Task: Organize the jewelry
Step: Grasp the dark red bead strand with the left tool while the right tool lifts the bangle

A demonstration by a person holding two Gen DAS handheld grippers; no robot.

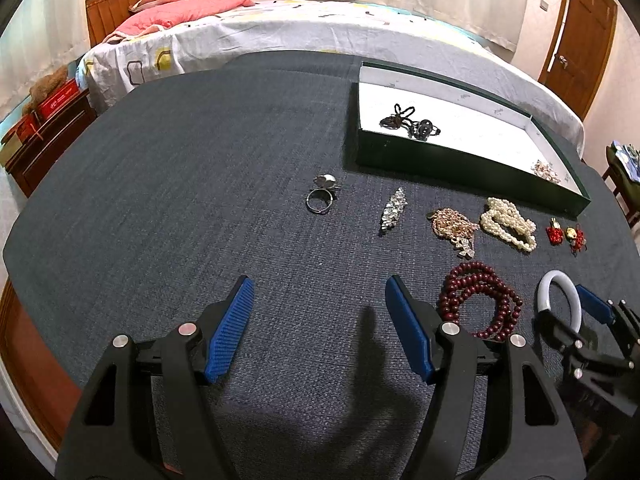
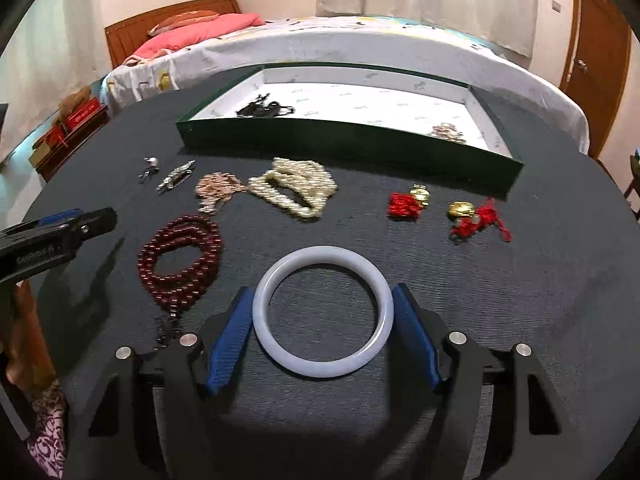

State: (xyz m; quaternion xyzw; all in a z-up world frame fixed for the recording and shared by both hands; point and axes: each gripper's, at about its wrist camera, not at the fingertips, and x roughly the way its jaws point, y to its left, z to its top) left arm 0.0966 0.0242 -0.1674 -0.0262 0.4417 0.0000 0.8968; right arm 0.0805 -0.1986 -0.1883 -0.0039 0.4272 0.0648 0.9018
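Observation:
A white jade-like bangle (image 2: 320,368) lies on the dark cloth, and my right gripper (image 2: 323,290) is shut on it, one blue pad against each side. The left wrist view shows the same bangle (image 1: 556,278) at the far right. My left gripper (image 1: 320,282) hangs open over bare cloth with nothing between its fingers. Right of it lies a dark red bead bracelet (image 1: 476,270). Farther out sit a ring (image 1: 325,179), a silver brooch (image 1: 394,210), a rose-gold chain (image 1: 452,224), a pearl strand (image 1: 508,224) and two red charms (image 2: 404,204).
A green box (image 2: 348,144) with a white inside stands at the back of the table, holding a dark piece (image 2: 264,109) and a pinkish piece (image 2: 446,132). A bed (image 1: 280,28) lies beyond the table. A patterned sleeve (image 2: 48,440) shows at the lower left.

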